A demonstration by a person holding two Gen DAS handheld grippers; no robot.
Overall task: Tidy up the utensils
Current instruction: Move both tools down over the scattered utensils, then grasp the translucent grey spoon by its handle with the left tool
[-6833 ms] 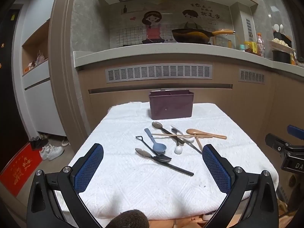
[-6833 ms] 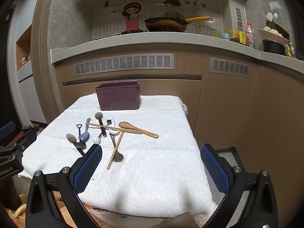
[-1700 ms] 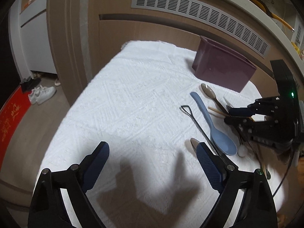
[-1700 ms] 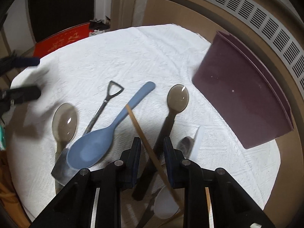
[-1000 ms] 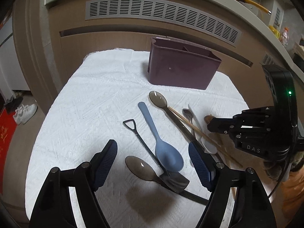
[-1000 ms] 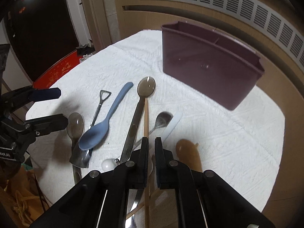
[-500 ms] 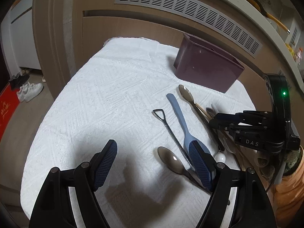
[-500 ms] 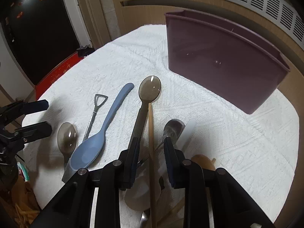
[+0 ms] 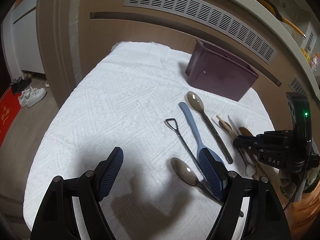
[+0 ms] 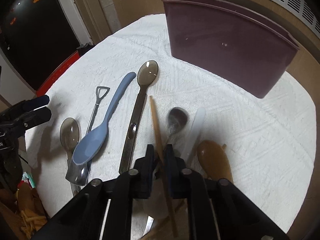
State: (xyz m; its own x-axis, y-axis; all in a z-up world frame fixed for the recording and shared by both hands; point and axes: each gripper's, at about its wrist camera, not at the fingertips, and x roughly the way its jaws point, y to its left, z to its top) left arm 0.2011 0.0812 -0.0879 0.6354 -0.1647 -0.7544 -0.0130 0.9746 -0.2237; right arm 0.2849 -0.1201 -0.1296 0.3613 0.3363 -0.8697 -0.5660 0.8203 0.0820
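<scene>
My right gripper [image 10: 159,156] is pinching the wooden chopstick [image 10: 155,118] in the pile of utensils on the white towel [image 10: 250,132], jaws closing tight on it. Left gripper [image 9: 160,172] hangs spread wide above the towel, nothing held. Blue spoon [image 10: 100,134] lies beside the long dark spoon [image 10: 140,100]; purple holder [image 10: 224,46] stands behind, looks empty I think

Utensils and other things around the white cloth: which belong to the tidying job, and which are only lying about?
Job:
blue spoon
wooden stick, in the shut right claw
wooden spoon
purple box

Lying about:
shoes
red mat
</scene>
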